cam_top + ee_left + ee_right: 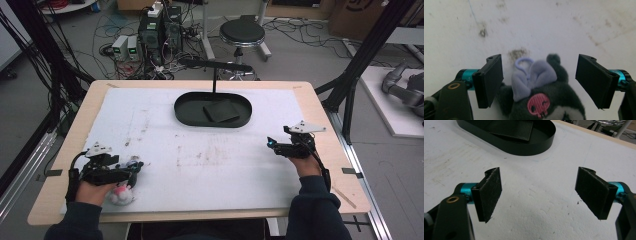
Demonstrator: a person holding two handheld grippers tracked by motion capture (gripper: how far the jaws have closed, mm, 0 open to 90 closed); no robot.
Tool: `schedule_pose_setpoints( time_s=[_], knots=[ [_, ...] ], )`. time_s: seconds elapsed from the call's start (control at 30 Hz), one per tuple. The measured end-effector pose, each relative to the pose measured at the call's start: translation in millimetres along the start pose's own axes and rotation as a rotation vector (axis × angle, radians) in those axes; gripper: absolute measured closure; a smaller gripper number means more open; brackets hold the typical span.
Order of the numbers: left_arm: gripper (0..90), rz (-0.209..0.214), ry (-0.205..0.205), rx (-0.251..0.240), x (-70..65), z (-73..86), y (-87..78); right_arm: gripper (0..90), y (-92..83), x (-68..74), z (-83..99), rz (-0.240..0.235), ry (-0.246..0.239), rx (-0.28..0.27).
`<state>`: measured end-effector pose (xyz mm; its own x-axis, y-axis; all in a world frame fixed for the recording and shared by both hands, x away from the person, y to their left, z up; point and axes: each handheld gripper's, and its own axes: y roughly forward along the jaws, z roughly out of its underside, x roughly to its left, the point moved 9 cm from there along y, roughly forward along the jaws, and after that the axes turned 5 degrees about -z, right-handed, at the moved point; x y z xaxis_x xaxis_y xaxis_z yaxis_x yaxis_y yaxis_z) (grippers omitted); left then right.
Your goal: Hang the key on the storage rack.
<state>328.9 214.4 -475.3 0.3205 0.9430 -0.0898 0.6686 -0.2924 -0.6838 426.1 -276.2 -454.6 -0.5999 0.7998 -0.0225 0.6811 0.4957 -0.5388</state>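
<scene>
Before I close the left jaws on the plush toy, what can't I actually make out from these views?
- Plush toy: its lower body is cut off by the bottom edge of the left gripper view; in the high view the left gripper and hand cover most of it.
- Dark flat piece in the black tray: too small in the high view to identify; the top edge crops it in the right gripper view.
</scene>
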Motion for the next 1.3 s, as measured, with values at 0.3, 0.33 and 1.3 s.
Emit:
schedule_pose_setpoints(
  time_s=[0.3, 0.33, 1.3],
  knots=[
    [28.0, 0.088, 0.038, 0.111, -8.4, 10.6, 19.2, 22.0, 0.1, 0.2, 1.5, -0.002, 0.002, 0.012],
    [33.8, 0.105, 0.044, 0.107, -9.2, 8.5, 19.8, 22.0, 0.1, 0.1, 1.7, -0.002, 0.003, 0.013],
    [33.4, 0.103, 0.119, -0.048, -26.4, -52.6, 61.5, 23.5, -0.8, -3.1, 3.7, -0.007, 0.017, 0.012]
  ],
)
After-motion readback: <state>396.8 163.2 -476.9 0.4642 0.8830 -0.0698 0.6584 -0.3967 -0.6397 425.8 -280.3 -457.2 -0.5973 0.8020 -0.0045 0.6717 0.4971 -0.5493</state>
